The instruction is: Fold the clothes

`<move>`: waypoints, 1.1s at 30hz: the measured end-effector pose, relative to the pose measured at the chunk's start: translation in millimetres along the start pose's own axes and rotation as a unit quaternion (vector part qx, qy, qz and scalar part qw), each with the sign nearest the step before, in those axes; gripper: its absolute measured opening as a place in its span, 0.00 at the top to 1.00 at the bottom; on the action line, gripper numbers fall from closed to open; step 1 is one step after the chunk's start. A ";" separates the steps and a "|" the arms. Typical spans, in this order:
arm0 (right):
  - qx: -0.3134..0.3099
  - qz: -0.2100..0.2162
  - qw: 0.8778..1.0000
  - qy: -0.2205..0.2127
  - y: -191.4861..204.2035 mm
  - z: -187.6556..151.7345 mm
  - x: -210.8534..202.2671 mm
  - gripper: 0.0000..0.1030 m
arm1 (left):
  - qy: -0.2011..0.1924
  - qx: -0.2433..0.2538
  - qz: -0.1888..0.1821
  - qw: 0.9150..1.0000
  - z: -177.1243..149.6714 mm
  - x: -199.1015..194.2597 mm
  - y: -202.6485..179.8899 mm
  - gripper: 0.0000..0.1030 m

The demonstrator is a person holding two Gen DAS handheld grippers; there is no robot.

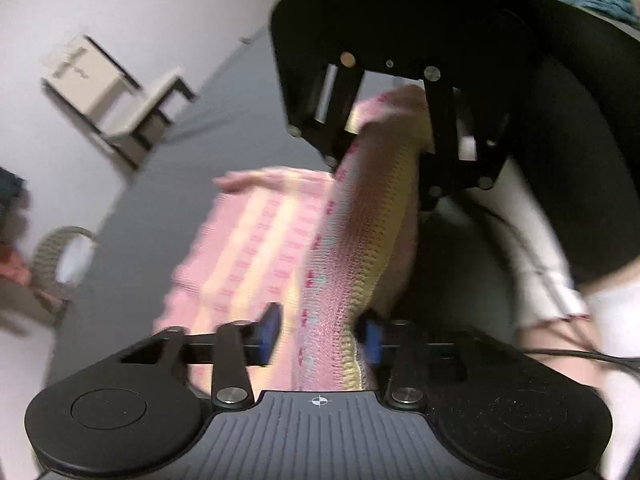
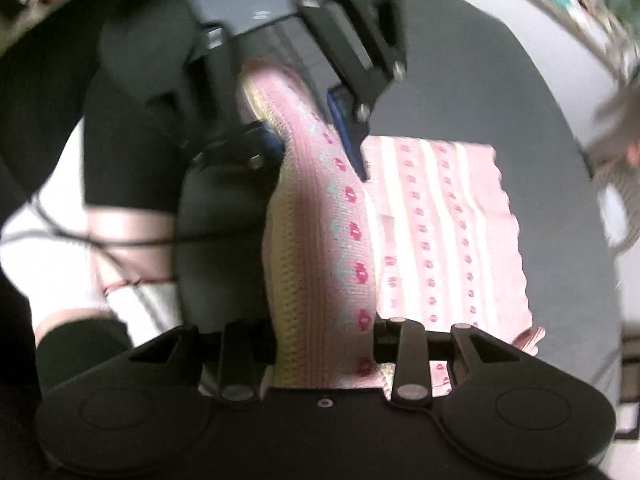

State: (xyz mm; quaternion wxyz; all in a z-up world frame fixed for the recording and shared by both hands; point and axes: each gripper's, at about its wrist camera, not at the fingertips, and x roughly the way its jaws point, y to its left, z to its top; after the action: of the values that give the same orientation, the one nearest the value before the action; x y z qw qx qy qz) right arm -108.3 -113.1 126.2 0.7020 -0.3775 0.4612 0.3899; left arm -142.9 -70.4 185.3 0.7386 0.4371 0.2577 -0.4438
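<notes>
Pink knitwear, striped in cream and pale yellow with rows of small magenta dots, makes up the garment (image 2: 440, 232). Most of it is laid flat on a dark grey bench (image 1: 132, 208), where it forms a roughly square, folded shape with wavy edges. One long band of the same garment is lifted off the bench and stretched between the two grippers.

In the right wrist view, the band is seen filling the whole gap of the right gripper (image 2: 326, 340). Both black fingers are pressed against the knit, so the garment is pinched there.

The left gripper (image 1: 322, 336) is seen spread. The band runs up between its blue pads (image 1: 272, 332), but the pad on the picture's left stands clear of the knit. Whether the other pad touches the knit cannot be told through the blur. In the right wrist view the same gripper appears at the top, with a rounded fold of the band poking out beyond its fingers.

Both grippers are pointed steeply down at the bench and face each other along the band.

A person's black clothing (image 1: 580, 160) is seen just beyond the bench edge, with a thin dark cable (image 1: 580, 354) across it. A pale stool (image 1: 112, 92) by the wall and a woven basket (image 1: 60, 264) on the floor are seen well apart from the bench. Both views are blurred.
</notes>
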 end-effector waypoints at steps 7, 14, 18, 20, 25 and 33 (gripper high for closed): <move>0.049 0.059 0.997 -0.001 -109.1 3.2 10.7 0.66 | -0.090 -0.130 0.093 0.983 -27.4 -20.8 68.7 0.08; 0.089 0.118 0.989 0.002 -144.0 -3.3 40.1 0.66 | -0.163 -0.303 0.085 0.935 -75.6 10.1 99.3 0.08; 0.112 0.149 0.982 0.003 -164.3 -10.6 64.1 0.64 | -0.152 -0.377 0.056 0.912 -109.2 48.5 105.0 0.08; 0.142 0.167 0.976 -0.004 -179.6 -16.0 74.9 0.58 | -0.138 -0.421 0.043 0.896 -125.2 68.2 108.6 0.08; 0.247 0.191 0.949 -0.050 -205.0 -35.8 77.3 0.35 | -0.131 -0.538 -0.015 0.832 -163.8 100.3 117.0 0.08; 0.423 0.161 0.878 -0.158 -197.7 -100.6 31.5 0.19 | -0.167 -0.561 0.001 0.811 -175.5 118.0 116.6 0.08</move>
State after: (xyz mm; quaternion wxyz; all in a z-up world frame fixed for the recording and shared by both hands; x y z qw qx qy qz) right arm 41.8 -277.6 101.1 0.7855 0.1012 0.5198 0.3202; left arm 17.0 58.4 58.1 0.8873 -0.1340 0.3348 -0.2875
